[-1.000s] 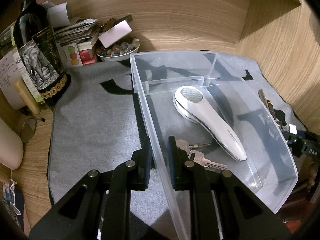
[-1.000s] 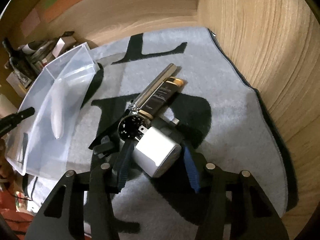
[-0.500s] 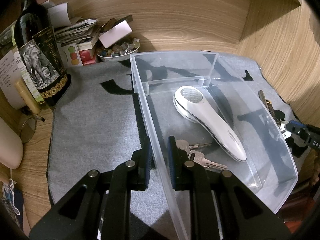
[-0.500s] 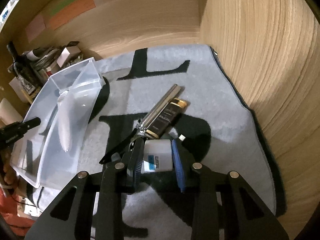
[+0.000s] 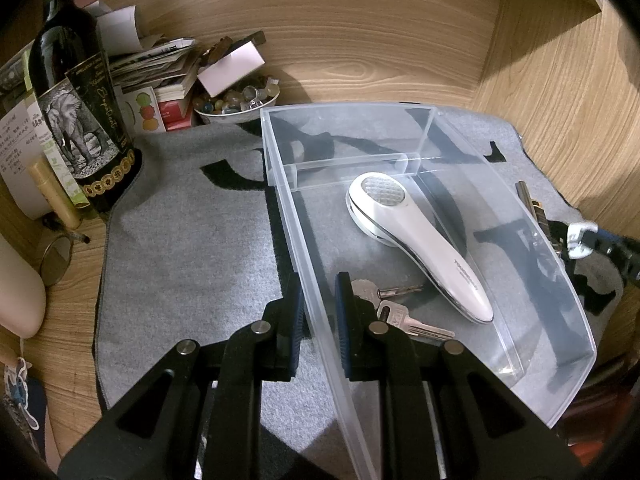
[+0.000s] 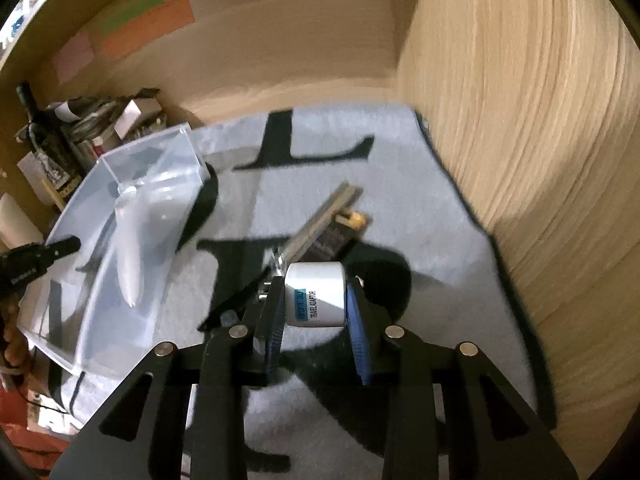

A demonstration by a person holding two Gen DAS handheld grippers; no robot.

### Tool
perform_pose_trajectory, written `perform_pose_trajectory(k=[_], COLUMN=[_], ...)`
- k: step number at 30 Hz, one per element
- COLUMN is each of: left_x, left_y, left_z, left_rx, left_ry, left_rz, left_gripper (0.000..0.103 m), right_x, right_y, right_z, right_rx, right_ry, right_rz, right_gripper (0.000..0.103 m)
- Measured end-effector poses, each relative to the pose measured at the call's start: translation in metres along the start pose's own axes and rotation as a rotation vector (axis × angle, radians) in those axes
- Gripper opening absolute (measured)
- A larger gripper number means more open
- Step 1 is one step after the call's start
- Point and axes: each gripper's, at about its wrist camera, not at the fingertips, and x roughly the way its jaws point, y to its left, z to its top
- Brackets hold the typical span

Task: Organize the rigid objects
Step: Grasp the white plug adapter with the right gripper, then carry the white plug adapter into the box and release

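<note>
Left wrist view: dim warm indoor light, sharp throughout, with glare streaks on the clear plastic bin (image 5: 496, 216) and hard dark shadows cast across the grey mat (image 5: 192, 248); wood panels bow strongly toward the frame edges and the corners fall to black vignette. Right wrist view: same dim light but motion-blurred overall, the wood wall (image 6: 520, 128) and sticky notes (image 6: 148, 26) smeared, only the white adapter (image 6: 316, 294) and the right tool (image 6: 316, 312) near it reasonably crisp. A heavy shadow lies on the mat under the adapter, and the wall at right is brightest, suggesting light from above right.
</note>
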Motion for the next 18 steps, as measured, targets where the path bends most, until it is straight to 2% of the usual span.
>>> perform_pose_trajectory(k=[7,11,18], left_x=[0.000,0.000,-0.001], left_y=[0.000,0.000,-0.001], left_z=[0.000,0.001,0.000], left_rx=[-0.004,-0.003,-0.003], left_ry=[0.000,0.002,0.001], left_rz=[-0.001,0.000,0.001], left_gripper=[0.016,0.015,0.015], right_x=[-0.012,-0.014,0.003], right_y=[0.020,0.037,0.091], right_z=[0.030,0.047,0.068], right_rx=[-0.067,-0.101,-0.237], right_ry=[-0.089,-0.140,-0.138], right_rz=[0.038,0.115,0.229], right_gripper=[0.027,0.027,0.027])
